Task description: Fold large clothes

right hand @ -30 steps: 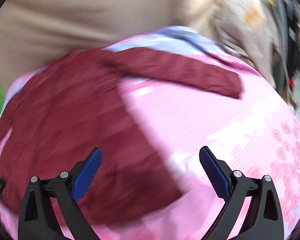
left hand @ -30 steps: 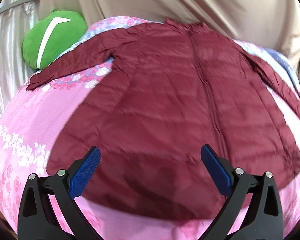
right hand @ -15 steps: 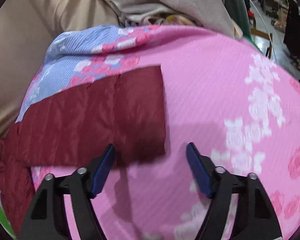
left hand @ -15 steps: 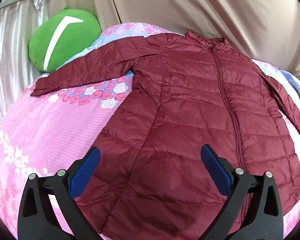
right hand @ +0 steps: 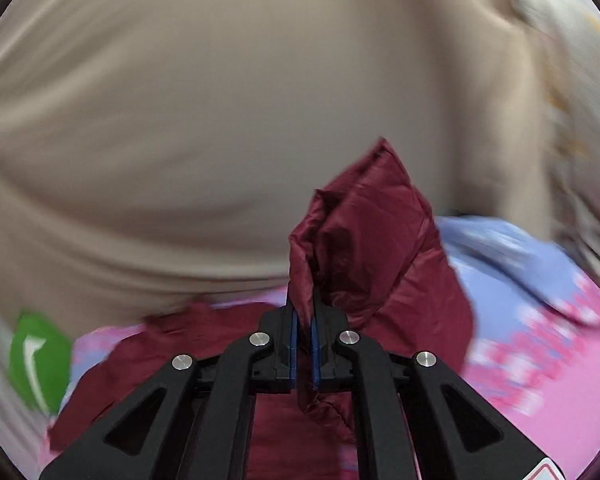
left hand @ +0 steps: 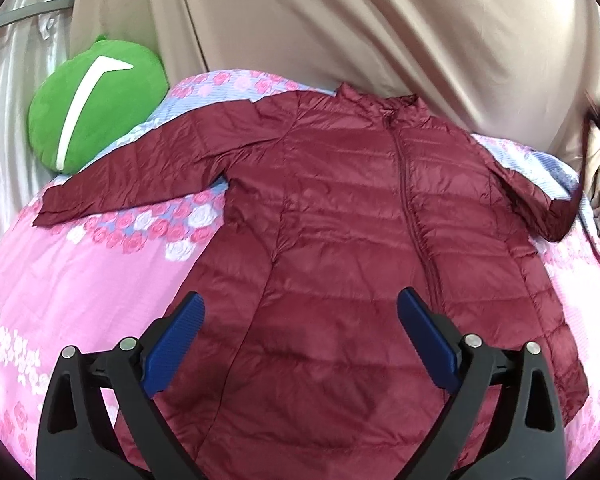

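A maroon quilted jacket (left hand: 360, 240) lies front up on a pink floral bedspread (left hand: 80, 288), zipper closed, left sleeve (left hand: 132, 176) stretched out flat. My left gripper (left hand: 300, 344) is open and empty, hovering above the jacket's lower hem. My right gripper (right hand: 304, 344) is shut on the cuff end of the jacket's right sleeve (right hand: 364, 240) and holds it lifted off the bed. In the left wrist view that sleeve (left hand: 556, 212) rises at the far right.
A green round cushion (left hand: 92, 116) sits at the bed's far left corner. A beige curtain (left hand: 340, 28) hangs behind the bed. A shiny grey drape (left hand: 4, 80) is at the left. A blue floral patch (right hand: 512, 264) of the bedspread lies under the raised sleeve.
My right gripper closed on the right sleeve's cuff and lifted it from the bed. My left gripper pulled back a little, showing more of the jacket.
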Motion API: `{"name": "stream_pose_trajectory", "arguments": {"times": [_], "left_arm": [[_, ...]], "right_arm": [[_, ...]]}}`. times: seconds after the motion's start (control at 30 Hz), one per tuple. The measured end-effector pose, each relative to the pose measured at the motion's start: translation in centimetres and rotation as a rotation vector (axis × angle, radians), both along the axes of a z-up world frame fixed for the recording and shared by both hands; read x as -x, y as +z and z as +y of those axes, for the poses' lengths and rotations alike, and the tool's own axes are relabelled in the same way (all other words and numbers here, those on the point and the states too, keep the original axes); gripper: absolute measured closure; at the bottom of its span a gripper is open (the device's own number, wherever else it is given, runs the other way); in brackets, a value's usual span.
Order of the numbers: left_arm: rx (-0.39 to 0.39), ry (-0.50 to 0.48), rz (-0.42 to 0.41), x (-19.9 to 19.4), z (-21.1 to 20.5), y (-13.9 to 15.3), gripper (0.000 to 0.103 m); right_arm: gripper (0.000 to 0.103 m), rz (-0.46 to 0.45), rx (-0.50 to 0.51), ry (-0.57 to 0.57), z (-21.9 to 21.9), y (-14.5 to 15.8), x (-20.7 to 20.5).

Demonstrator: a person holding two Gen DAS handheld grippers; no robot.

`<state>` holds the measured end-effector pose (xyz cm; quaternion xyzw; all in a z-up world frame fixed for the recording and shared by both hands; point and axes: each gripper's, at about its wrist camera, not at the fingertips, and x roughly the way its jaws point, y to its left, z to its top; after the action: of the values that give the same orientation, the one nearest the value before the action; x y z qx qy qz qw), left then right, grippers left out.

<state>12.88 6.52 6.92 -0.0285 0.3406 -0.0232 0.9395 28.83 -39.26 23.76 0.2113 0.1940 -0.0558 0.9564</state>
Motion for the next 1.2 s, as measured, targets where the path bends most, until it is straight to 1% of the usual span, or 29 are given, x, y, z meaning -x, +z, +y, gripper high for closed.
{"name": "stream_pose_trajectory", "arguments": {"times": [0.03,0.07,0.13,0.17,0.23,0.3,0.37,0.43,0.47,0.5,0.53,0.6,0.63,0.67,0.7,0.73,0.77,0.8,0.87,0.97,1.0,1.03,1.1,1.13,1.17,1.2], "left_arm": [[0.004,-0.002,-0.003,-0.3,0.0,0.1,0.008],[0.01,-0.005,-0.006,-0.8,0.1,0.2,0.008],[0.023,-0.01,-0.007,-1.6,0.2,0.3,0.008],[0.036,-0.016,-0.001,-2.3,0.4,0.3,0.008],[0.068,-0.02,0.022,-3.6,0.9,0.0,0.008],[0.11,-0.035,0.046,-4.8,1.5,-0.5,0.008],[0.153,-0.04,0.084,-6.5,2.1,-1.4,0.008],[0.18,-0.037,0.12,-7.7,2.8,-2.2,0.008],[0.206,-0.044,0.133,-8.5,3.2,-2.6,0.008],[0.225,-0.048,0.144,-9.1,3.5,-2.9,0.008],[0.241,-0.046,0.154,-9.8,3.7,-3.2,0.008],[0.285,-0.044,0.165,-11.6,4.2,-3.6,0.008],[0.299,-0.043,0.169,-12.2,4.4,-3.7,0.008],[0.326,-0.046,0.176,-13.4,4.5,-3.8,0.008],[0.349,-0.041,0.187,-14.4,4.5,-4.0,0.008],[0.37,-0.042,0.196,-15.3,4.5,-4.1,0.008],[0.406,-0.048,0.21,-16.5,4.4,-4.3,0.008],[0.436,-0.054,0.225,-17.7,4.2,-4.5,0.008],[0.482,-0.067,0.247,-20.0,3.8,-4.9,0.008],[0.504,-0.069,0.287,-22.6,2.6,-5.6,0.009],[0.513,-0.07,0.3,-23.2,2.2,-5.8,0.009],[0.523,-0.074,0.307,-23.7,1.8,-6.0,0.014],[0.535,-0.113,0.307,-24.7,0.8,-6.2,0.041],[0.525,-0.146,0.308,-25.2,0.3,-6.1,0.074],[0.501,-0.166,0.309,-25.8,-0.3,-6.0,0.09],[0.491,-0.169,0.292,-26.2,-0.5,-5.5,0.092]], "right_arm": [[0.097,-0.018,0.028,0.08,3.5,0.9,-1.3],[0.097,-0.035,0.062,0.175,7.8,1.5,-2.8],[0.097,-0.041,0.115,0.322,15.1,1.1,-5.2],[0.097,-0.03,0.143,0.413,19.5,0.1,-6.6],[0.097,0.011,0.173,0.539,25.6,-2.4,-8.3],[0.094,0.118,0.226,0.676,32.4,-6.9,-10.2],[0.089,0.2,0.293,0.715,36.1,-11.1,-11.0],[0.086,0.232,0.312,0.759,37.6,-13.1,-10.1],[0.084,0.231,0.308,0.78,37.3,-13.6,-9.5],[0.076,0.213,0.297,0.792,36.7,-13.6,-8.5],[0.061,0.175,0.281,0.788,35.1,-12.8,-7.7],[0.05,0.108,0.248,0.755,31.8,-11.3,-6.6],[0.049,0.068,0.237,0.71,28.7,-9.9,-5.8],[0.049,0.057,0.239,0.668,26.8,-9.4,-5.5],[0.048,0.053,0.243,0.588,23.5,-8.9,-5.3],[0.047,0.057,0.246,0.538,21.9,-9.0,-5.5],[0.047,0.072,0.243,0.445,18.5,-9.0,-5.6],[0.046,0.091,0.229,0.377,15.8,-9.2,-5.7],[0.046,0.142,0.163,0.239,9.6,-10.3,-6.0],[0.046,0.202,0.092,0.087,2.4,-12.1,-6.1],[0.046,0.223,0.077,0.055,0.7,-12.9,-6.0],[0.046,0.238,0.068,0.037,0.0,-13.7,-6.0],[0.046,0.279,0.037,0.008,-2.2,-15.5,-6.2],[0.046,0.296,0.03,0.003,-2.8,-16.1,-6.3],[0.046,0.306,0.026,0.001,-3.3,-16.4,-6.3],[0.046,0.315,0.023,0.005,-3.4,-16.9,-6.6]]}}
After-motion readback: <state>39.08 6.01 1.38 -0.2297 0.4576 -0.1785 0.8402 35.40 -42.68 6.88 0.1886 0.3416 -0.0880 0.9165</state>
